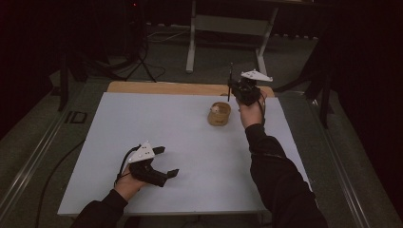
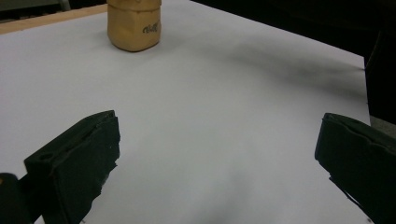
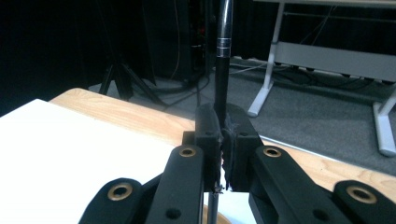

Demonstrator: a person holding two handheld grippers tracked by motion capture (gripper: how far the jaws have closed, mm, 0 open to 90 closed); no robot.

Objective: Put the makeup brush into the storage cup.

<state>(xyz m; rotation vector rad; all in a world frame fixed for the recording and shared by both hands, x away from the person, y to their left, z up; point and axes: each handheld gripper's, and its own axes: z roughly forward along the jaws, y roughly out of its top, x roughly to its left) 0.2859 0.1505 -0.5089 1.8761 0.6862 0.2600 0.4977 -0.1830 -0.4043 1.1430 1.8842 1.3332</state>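
Observation:
A tan round cup (image 1: 219, 114) with dark lettering stands on the white table sheet (image 1: 157, 128) right of centre, and it shows at the top of the left gripper view (image 2: 134, 24). My right gripper (image 1: 231, 90) hangs just past and to the right of the cup, shut on a thin black pen (image 1: 230, 78) that stands upright. In the right gripper view the pen (image 3: 222, 65) rises from between the closed jaws of that gripper (image 3: 223, 135). My left gripper (image 1: 166, 161) rests low near the front left, open, with nothing between its fingers (image 2: 79, 158).
A wooden table edge (image 1: 161, 88) runs along the back of the white sheet. Beyond it are a grey carpeted floor, a white desk frame (image 1: 192, 38), a tripod (image 1: 140, 52) and cables. The right forearm in a dark sleeve (image 1: 278, 175) crosses the table's right side.

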